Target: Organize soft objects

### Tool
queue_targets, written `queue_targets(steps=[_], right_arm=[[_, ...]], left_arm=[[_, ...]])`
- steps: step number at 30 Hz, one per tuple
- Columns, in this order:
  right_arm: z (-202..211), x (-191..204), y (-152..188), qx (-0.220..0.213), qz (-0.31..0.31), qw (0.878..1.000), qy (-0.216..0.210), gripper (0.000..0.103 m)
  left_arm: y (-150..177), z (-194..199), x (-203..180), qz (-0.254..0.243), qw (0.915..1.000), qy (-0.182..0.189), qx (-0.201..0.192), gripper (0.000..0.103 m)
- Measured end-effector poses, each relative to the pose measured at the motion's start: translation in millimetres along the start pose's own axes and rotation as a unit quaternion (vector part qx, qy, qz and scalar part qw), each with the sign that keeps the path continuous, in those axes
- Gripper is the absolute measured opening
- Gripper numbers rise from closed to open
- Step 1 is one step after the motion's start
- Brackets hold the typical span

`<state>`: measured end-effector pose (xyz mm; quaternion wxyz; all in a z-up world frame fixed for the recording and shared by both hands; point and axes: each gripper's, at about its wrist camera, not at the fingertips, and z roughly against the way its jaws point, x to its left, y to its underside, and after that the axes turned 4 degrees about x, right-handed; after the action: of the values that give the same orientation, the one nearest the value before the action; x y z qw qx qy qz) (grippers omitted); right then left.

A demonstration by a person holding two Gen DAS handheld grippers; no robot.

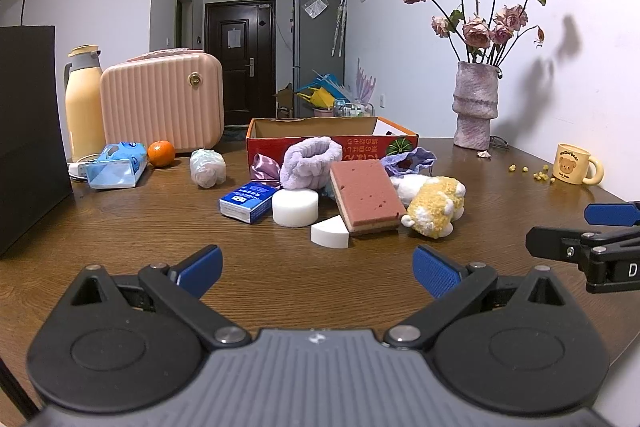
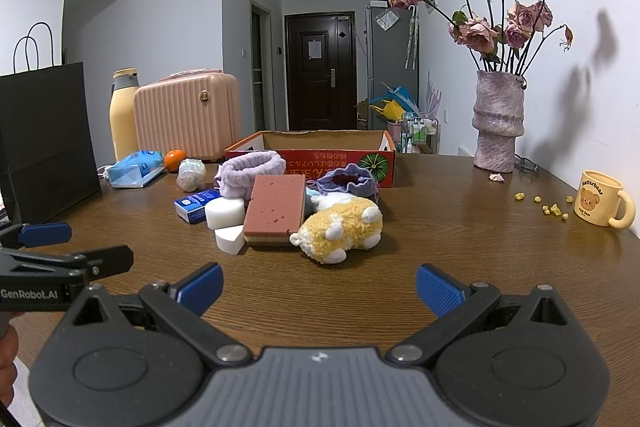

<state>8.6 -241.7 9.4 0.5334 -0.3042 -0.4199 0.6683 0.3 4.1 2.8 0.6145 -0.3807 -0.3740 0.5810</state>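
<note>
A pile of soft things lies mid-table in front of a red cardboard box point(image 1: 276, 142) point(image 2: 248, 149): a pink sponge point(image 1: 365, 195) point(image 2: 274, 207), a yellow-and-white plush toy point(image 1: 436, 206) point(image 2: 343, 229), a lilac headband point(image 1: 311, 158) point(image 2: 250, 171), a round white sponge point(image 1: 295, 207) point(image 2: 225, 213), a white wedge sponge point(image 1: 330, 233) point(image 2: 229, 241) and a purple knitted pouch point(image 1: 410, 159) point(image 2: 352, 179). My left gripper point(image 1: 318, 273) is open and empty, short of the pile. My right gripper point(image 2: 319, 291) is open and empty, short of the plush.
A blue tissue pack point(image 1: 248, 203), a wipes pack point(image 1: 116, 165), an orange point(image 1: 161, 153) and a wrapped bundle point(image 1: 207, 167) lie to the left. A pink case point(image 1: 160, 103), a thermos point(image 1: 83, 103) and a black bag point(image 1: 28, 131) stand behind. A vase point(image 2: 498, 123) and a mug point(image 2: 600, 198) stand at the right.
</note>
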Motion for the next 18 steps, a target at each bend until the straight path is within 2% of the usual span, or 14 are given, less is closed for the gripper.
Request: queue_targets(steps=[18], right_arm=[[-1.0,1.9,-0.2,-0.002,0.004,1.0,0.0,0.103]], left_arm=[[-0.5,2.8,-2.9,0.001,1.0,0.001,-0.004,0.103]])
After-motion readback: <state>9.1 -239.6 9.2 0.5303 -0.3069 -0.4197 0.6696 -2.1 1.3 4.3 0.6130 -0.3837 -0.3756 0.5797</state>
